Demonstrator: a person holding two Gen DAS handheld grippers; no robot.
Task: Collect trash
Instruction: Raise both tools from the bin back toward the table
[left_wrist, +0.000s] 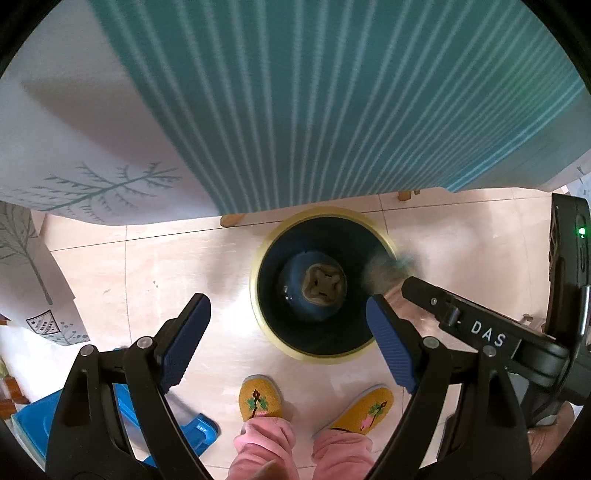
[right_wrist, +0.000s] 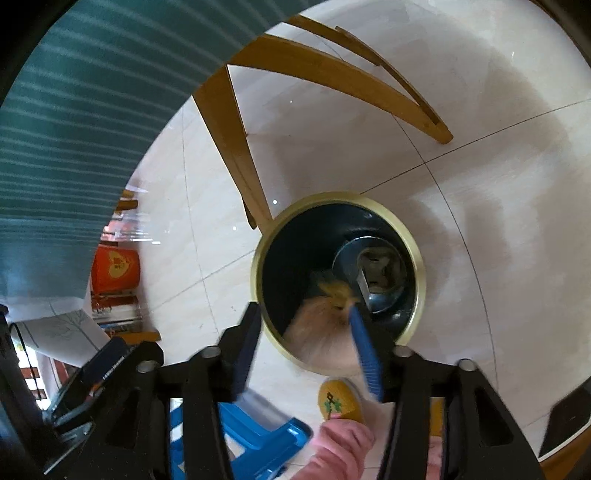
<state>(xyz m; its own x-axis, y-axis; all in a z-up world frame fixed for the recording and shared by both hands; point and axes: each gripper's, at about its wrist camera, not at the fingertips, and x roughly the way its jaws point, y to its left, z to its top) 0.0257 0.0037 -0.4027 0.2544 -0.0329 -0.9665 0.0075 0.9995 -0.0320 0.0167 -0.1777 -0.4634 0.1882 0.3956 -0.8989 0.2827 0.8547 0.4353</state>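
Note:
A round trash bin with a yellow rim (left_wrist: 317, 214) (right_wrist: 369, 202) and a dark inside stands on the pale floor. At its bottom lies a blue rounded item with a brownish square piece (left_wrist: 321, 284) (right_wrist: 380, 273). My left gripper (left_wrist: 286, 301) hovers open above the bin's near left side, with nothing between its blue pads. My right gripper (right_wrist: 302, 308) is open over the bin's near edge and enters the left wrist view from the right (left_wrist: 424, 291). A blurred beige and yellow piece of trash (right_wrist: 325, 321) (left_wrist: 384, 267) sits just beyond its fingertips, inside the bin's mouth and not pinched by both pads.
A teal striped cloth (left_wrist: 332, 92) hangs over furniture with wooden legs (right_wrist: 229, 122) right behind the bin. A person's feet in yellow slippers (left_wrist: 260, 400) stand in front of it. A blue plastic stool (right_wrist: 266, 435) sits at lower left, with an orange box (right_wrist: 116, 269) under the cloth.

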